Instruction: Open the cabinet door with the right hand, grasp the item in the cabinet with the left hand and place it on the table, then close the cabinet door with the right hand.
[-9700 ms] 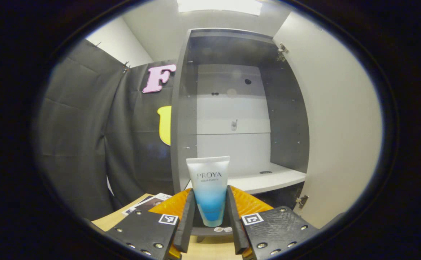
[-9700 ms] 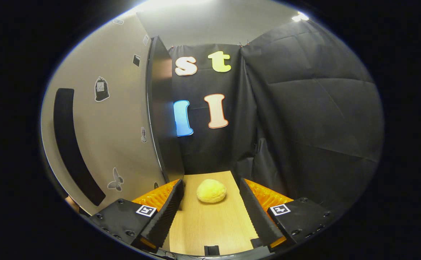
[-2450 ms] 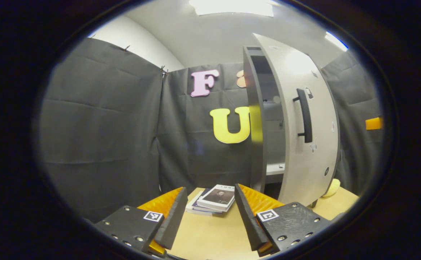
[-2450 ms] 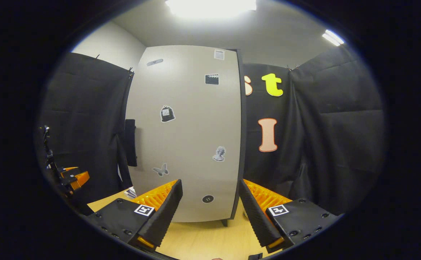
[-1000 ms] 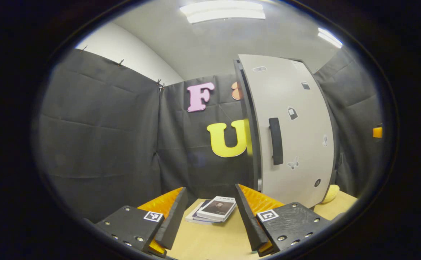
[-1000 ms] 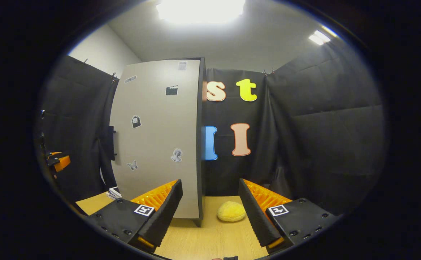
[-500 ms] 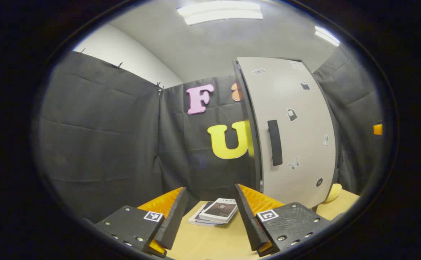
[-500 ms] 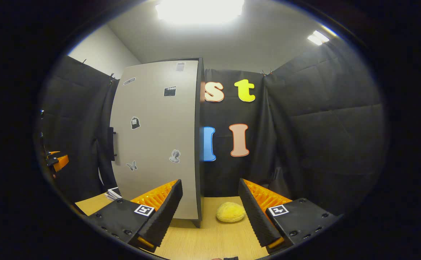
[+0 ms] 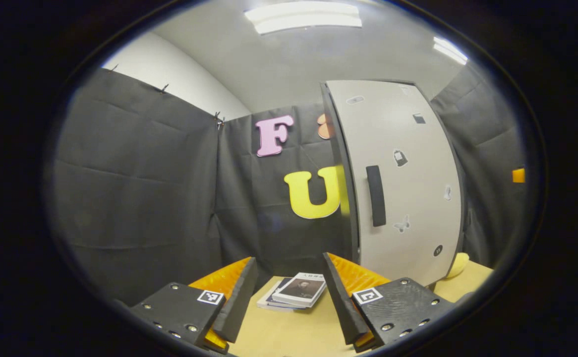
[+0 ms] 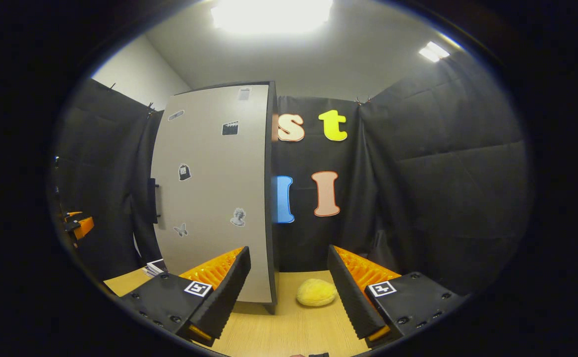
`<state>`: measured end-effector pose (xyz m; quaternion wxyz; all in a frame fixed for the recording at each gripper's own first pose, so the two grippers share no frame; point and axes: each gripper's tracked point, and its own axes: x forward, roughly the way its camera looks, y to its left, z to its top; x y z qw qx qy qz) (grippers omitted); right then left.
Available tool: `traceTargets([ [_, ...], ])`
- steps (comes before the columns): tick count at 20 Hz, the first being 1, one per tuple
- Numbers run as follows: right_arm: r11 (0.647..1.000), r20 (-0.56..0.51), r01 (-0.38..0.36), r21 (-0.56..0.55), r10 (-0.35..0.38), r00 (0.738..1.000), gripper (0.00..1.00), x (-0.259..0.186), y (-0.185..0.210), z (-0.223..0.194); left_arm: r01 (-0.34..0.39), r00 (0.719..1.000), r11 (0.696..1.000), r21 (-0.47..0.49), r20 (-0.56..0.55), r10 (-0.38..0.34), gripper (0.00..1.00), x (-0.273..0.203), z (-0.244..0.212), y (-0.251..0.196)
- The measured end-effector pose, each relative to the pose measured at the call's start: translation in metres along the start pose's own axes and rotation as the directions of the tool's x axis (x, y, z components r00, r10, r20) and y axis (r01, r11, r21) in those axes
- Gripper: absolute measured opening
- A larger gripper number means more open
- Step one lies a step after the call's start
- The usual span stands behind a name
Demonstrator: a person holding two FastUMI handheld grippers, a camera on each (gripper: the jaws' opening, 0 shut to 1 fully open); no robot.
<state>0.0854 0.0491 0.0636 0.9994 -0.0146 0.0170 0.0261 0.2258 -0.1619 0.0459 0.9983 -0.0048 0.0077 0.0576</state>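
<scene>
One cabinet door point(image 9: 403, 183) closed, two grippers spread, one yellow sponge point(image 10: 317, 292)

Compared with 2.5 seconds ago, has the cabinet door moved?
Yes. In the left gripper view the cabinet door has swung shut against the cabinet's left edge, hiding the inside and the shelf that showed earlier.

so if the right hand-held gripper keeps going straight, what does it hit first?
Probably the yellow sponge on the table, lying ahead between the open right hand-held gripper fingers; depth is uncertain.

Matt cabinet door point(image 10: 209, 198), wood-grain table point(image 10: 289, 332)
</scene>
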Motion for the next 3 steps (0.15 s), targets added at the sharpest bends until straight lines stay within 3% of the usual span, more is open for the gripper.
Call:
traceTargets([
  [3, 1.000, 0.018, 0.007, 0.002, -0.007, 1.000, 0.98, 0.0002, -0.0011, 0.0035, -0.005, 1.000, 1.000, 0.004, -0.003, 0.005, 0.78, 0.0006, -0.0010, 0.0031],
])
